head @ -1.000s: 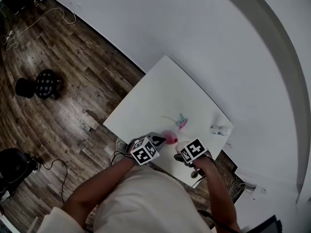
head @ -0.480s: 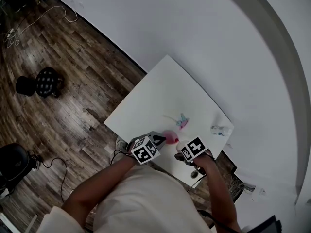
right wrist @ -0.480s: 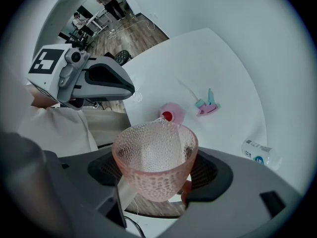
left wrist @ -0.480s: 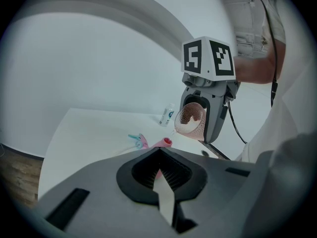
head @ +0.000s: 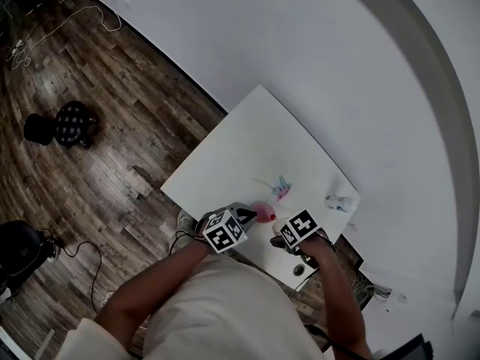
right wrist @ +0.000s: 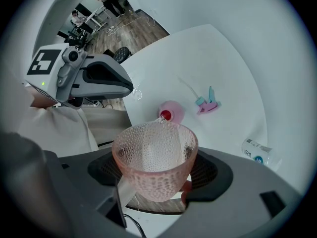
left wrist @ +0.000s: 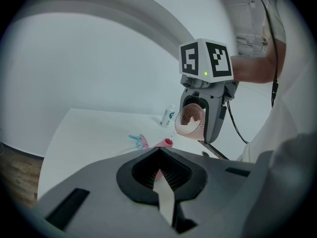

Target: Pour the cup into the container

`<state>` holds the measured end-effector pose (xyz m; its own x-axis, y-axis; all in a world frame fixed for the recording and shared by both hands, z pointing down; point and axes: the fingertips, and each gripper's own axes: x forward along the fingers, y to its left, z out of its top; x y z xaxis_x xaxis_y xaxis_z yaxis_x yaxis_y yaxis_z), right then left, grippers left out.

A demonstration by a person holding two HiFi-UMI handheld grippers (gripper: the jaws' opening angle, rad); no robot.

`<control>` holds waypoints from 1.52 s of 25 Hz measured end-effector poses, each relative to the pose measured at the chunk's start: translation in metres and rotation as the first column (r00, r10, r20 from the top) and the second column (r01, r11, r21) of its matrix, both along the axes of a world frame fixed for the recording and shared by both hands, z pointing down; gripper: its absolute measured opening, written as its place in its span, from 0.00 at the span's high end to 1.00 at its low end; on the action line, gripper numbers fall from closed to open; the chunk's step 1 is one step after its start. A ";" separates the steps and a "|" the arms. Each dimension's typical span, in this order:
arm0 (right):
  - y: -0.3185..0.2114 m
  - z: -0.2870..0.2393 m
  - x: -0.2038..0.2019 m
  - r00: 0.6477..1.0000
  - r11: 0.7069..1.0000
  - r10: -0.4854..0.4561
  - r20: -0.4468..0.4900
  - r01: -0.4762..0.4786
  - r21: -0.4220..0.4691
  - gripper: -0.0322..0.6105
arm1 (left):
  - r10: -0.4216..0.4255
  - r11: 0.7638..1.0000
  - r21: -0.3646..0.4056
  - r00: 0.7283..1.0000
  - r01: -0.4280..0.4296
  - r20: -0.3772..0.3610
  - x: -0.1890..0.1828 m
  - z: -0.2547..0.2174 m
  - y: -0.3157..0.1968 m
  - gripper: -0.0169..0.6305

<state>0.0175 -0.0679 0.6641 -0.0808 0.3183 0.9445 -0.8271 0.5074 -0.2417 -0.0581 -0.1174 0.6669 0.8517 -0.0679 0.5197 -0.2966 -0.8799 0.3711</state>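
Note:
A pink dimpled glass cup (right wrist: 156, 165) is tipped forward with my right gripper (right wrist: 157, 182) shut on it. A thin stream runs from its lip into the red mouth of a small pink container (right wrist: 171, 112) standing on the white table (head: 247, 137). In the left gripper view the cup (left wrist: 189, 122) hangs in the right gripper (left wrist: 202, 119) above the container (left wrist: 167, 142). My left gripper (head: 246, 216) is shut, its tips right at the container (head: 263, 214). I cannot tell whether they touch it.
A pink and teal small object (head: 281, 188) lies past the container. A small white bottle (head: 337, 202) lies on its side near the table's right edge. Both grippers work at the table's near edge. Wood floor, cables and a black stool (head: 66, 124) are at the left.

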 end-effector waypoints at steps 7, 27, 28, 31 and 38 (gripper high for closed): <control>0.000 0.001 -0.001 1.000 1.000 -0.009 -0.003 0.009 -0.026 0.35 | -0.006 1.000 -0.003 1.000 0.006 -0.003 -0.001 0.001 -0.001 0.96; 0.004 0.004 -0.004 1.000 0.996 -0.022 -0.011 0.021 -0.082 0.35 | -0.011 1.000 -0.005 1.000 0.011 -0.005 -0.005 0.004 -0.003 0.96; 0.003 0.004 -0.003 1.000 0.996 -0.025 -0.011 0.024 -0.085 0.35 | -0.013 1.000 -0.006 1.000 0.013 -0.005 -0.005 0.005 -0.004 0.96; 0.003 0.004 0.000 0.999 0.995 -0.030 -0.015 0.029 -0.091 0.35 | -0.014 1.000 -0.006 1.000 0.014 -0.006 -0.003 0.005 -0.004 0.96; 0.009 0.000 0.005 0.999 0.994 -0.032 -0.019 0.029 -0.110 0.35 | -0.005 1.000 -0.003 1.000 0.005 -0.006 0.001 0.002 -0.001 0.96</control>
